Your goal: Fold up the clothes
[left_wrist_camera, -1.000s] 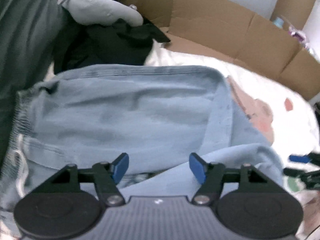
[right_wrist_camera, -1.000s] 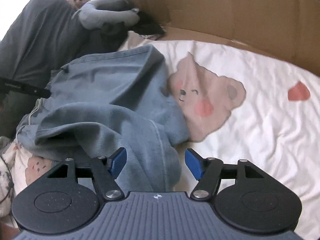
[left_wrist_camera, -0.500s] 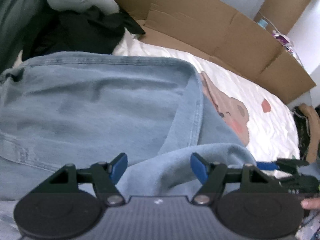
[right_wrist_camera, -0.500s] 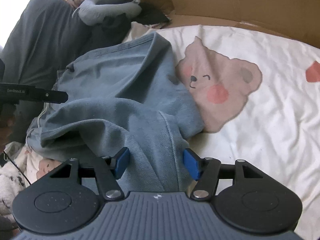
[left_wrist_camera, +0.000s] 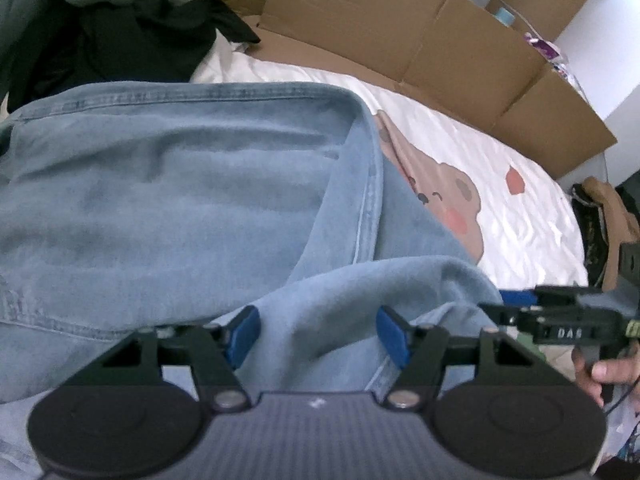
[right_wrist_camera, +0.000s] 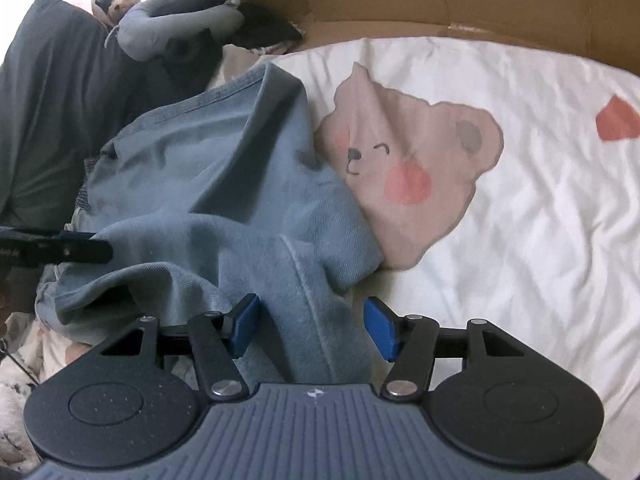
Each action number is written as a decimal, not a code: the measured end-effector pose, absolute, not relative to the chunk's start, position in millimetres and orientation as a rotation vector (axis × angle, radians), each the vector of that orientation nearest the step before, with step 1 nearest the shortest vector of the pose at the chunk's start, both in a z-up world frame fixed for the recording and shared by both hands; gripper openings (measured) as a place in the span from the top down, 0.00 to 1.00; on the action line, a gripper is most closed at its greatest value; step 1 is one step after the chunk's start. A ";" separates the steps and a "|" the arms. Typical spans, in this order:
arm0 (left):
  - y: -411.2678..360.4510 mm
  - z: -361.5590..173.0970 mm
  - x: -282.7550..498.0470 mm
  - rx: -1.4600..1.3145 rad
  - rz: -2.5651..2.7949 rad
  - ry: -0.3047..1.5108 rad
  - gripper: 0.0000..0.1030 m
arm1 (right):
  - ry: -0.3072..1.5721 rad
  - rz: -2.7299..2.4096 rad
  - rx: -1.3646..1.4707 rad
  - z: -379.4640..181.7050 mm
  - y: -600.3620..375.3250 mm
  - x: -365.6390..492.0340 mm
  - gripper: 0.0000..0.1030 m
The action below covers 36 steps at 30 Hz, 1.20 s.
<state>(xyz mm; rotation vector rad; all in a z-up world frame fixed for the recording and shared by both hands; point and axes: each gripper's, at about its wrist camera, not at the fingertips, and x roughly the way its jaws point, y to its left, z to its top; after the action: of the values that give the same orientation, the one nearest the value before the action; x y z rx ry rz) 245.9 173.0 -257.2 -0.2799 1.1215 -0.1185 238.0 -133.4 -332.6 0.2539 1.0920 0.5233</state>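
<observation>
denim jeans [left_wrist_camera: 168, 208] lie partly doubled, rumpled on the bed sheet [right_wrist_camera: 520, 220]; flattening remains. left gripper [left_wrist_camera: 318, 330] and right gripper [right_wrist_camera: 310, 326] gape over denim folds.

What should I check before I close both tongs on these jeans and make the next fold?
1. Left tongs open: ok, blue pads apart.
2. Right tongs open: ok, pads apart.
3. Denim between the left pads: ok, a raised fold of the jeans sits in the gap.
4. Denim between the right pads: ok, a seamed fold of the jeans runs through the gap.
5. Only one layer caught: cannot tell, the cloth is bunched at both tongs.
6. Room on the bear-print sheet to lay the fold: ok, bare sheet lies right of the jeans.
</observation>
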 end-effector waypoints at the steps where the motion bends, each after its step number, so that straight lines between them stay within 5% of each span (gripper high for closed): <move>1: 172.9 -255.6 245.6 -0.284 -0.124 1.116 0.36 | 1.093 0.541 0.258 -331.3 -133.2 235.6 0.65; 4: 173.9 -248.8 244.5 -0.303 -0.131 1.090 0.36 | 1.101 0.584 0.256 -325.3 -131.9 226.1 0.90; 7: 173.7 -243.1 246.1 -0.313 -0.135 1.074 0.36 | 1.100 0.658 0.261 -315.8 -127.6 208.9 0.94; 25: 149.4 -241.2 253.2 -0.298 -0.205 1.064 0.36 | 1.157 1.057 0.246 -284.4 -96.4 117.1 0.95; 33: 131.7 -278.0 256.1 -0.106 -0.152 1.207 0.37 | 1.228 1.086 0.244 -293.2 -101.7 94.2 0.95; 36: 129.3 -299.9 253.6 -0.023 -0.096 1.262 0.51 | 1.269 1.078 0.245 -299.4 -103.8 90.2 0.94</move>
<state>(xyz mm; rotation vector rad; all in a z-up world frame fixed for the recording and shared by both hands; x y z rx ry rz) 253.6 129.3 -299.9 -0.0226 1.2623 -0.0958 90.2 -103.8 -299.4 0.2445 1.2686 1.0778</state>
